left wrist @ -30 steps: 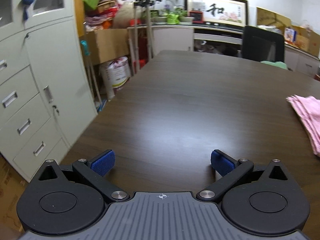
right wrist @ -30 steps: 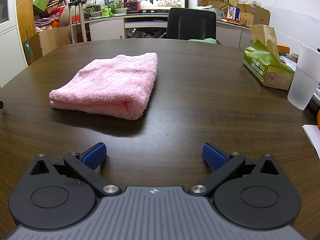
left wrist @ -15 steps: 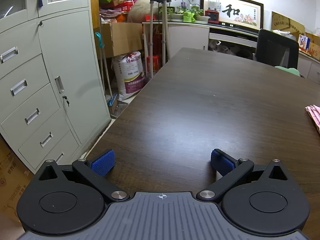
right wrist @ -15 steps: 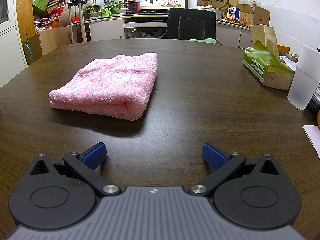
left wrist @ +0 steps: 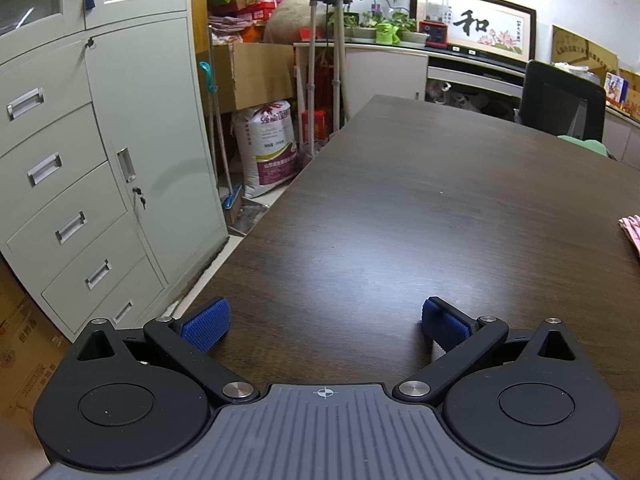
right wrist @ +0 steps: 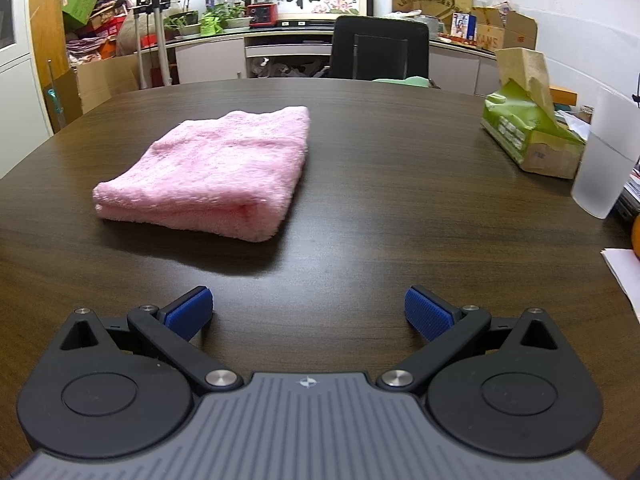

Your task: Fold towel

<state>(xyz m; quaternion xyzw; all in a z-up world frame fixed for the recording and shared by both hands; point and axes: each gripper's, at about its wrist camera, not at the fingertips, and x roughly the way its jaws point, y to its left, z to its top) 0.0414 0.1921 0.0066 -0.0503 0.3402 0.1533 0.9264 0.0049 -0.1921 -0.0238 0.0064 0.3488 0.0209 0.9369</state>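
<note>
A pink towel [right wrist: 224, 172] lies folded into a thick rectangle on the dark wooden table [right wrist: 380, 200], ahead and left of my right gripper [right wrist: 308, 314]. That gripper is open and empty, low over the table, well short of the towel. My left gripper [left wrist: 325, 324] is open and empty near the table's left edge. In the left wrist view only a corner of the towel [left wrist: 632, 230] shows at the far right edge.
A green tissue box [right wrist: 528, 136], a frosted plastic cup [right wrist: 604, 160] and papers [right wrist: 624, 272] stand at the table's right side. A black chair [right wrist: 380, 48] is at the far end. A grey drawer cabinet [left wrist: 80, 168] stands left of the table.
The left gripper has swung left and drawn back, so the towel has slid almost out of its view and the cabinet fills more of it. The right gripper has stayed still.
</note>
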